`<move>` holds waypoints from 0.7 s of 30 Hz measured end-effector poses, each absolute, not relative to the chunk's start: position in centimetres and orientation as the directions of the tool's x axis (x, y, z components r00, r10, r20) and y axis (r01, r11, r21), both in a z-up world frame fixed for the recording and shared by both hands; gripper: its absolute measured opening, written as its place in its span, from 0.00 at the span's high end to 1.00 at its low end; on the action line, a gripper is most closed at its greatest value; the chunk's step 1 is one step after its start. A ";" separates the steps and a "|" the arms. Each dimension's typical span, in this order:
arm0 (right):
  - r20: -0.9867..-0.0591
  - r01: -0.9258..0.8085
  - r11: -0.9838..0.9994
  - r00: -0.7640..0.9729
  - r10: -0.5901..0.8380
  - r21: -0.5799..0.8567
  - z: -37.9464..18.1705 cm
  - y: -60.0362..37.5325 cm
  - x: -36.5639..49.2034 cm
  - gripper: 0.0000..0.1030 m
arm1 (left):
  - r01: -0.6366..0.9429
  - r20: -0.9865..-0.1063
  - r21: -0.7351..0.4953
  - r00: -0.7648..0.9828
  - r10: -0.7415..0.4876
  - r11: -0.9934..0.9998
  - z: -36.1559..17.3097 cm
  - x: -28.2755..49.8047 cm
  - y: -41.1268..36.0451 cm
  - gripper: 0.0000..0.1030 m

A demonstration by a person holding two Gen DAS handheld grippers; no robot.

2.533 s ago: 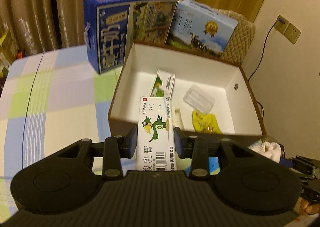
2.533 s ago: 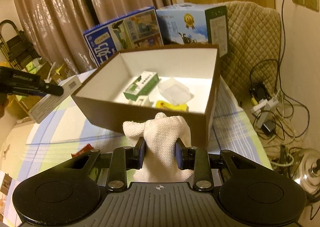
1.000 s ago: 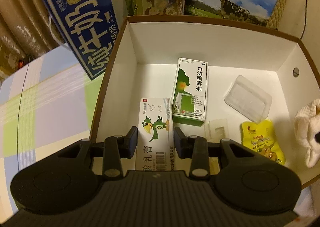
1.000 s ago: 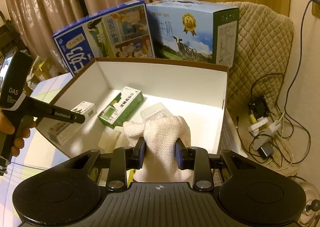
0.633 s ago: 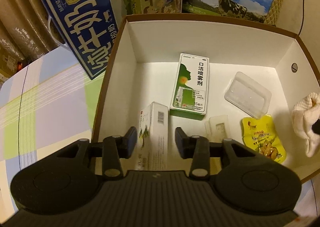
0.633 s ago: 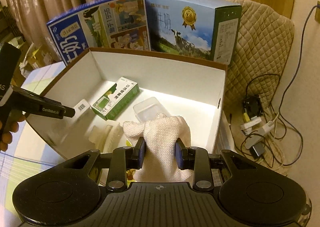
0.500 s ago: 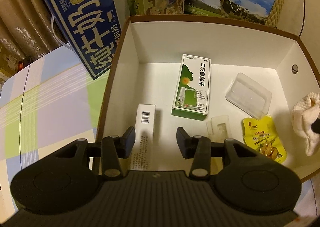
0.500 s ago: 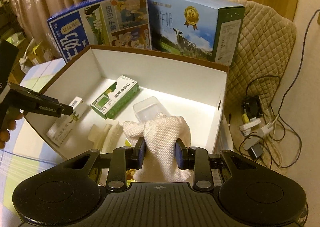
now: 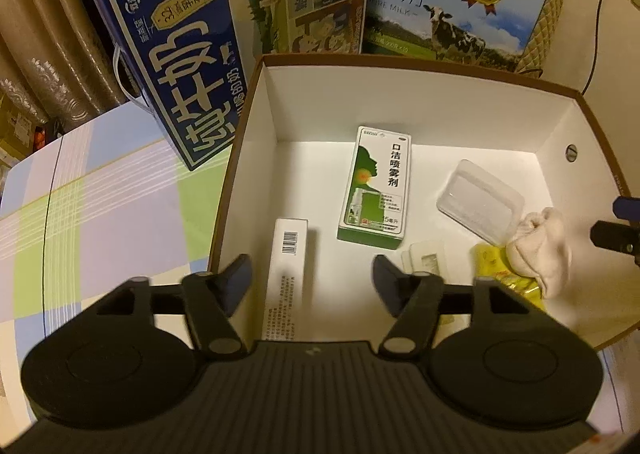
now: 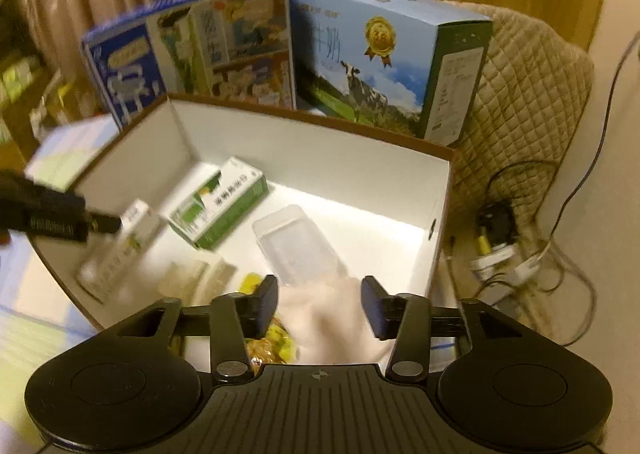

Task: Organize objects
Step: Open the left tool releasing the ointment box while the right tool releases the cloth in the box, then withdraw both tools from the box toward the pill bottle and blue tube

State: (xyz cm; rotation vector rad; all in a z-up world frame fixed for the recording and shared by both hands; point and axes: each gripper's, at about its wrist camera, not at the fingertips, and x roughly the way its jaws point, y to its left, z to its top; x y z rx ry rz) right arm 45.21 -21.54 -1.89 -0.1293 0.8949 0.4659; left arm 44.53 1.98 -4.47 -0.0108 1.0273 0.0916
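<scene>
While both grippers gape empty, ointment carton and cloth lie inside the box.

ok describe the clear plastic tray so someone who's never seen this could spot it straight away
Look inside the open brown box with white walls. The clear plastic tray lies on its floor, right of the green and white carton. It is the only see-through item there, empty and rectangular with rounded corners.

"1956" on dark-blue milk carton; "口洁喷雾剂" on green box.
</scene>
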 end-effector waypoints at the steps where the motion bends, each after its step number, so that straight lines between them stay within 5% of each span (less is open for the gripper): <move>1: -0.774 -0.437 0.895 0.534 0.340 0.091 -1.8 -21.8 45.2 0.54 | -0.078 -0.853 0.032 0.518 0.068 0.996 -4.3 44.4 1.9 0.37; 10: -0.773 -0.402 0.906 0.530 0.349 0.134 -1.0 -23.1 43.4 0.53 | -0.063 -0.842 -0.001 0.539 0.034 0.998 -2.4 42.6 1.5 0.25; 21: -0.742 -0.352 0.915 0.557 0.372 0.195 0.8 -24.4 39.9 0.53 | -0.054 -0.821 -0.043 0.571 -0.005 0.998 -0.3 38.8 1.0 0.22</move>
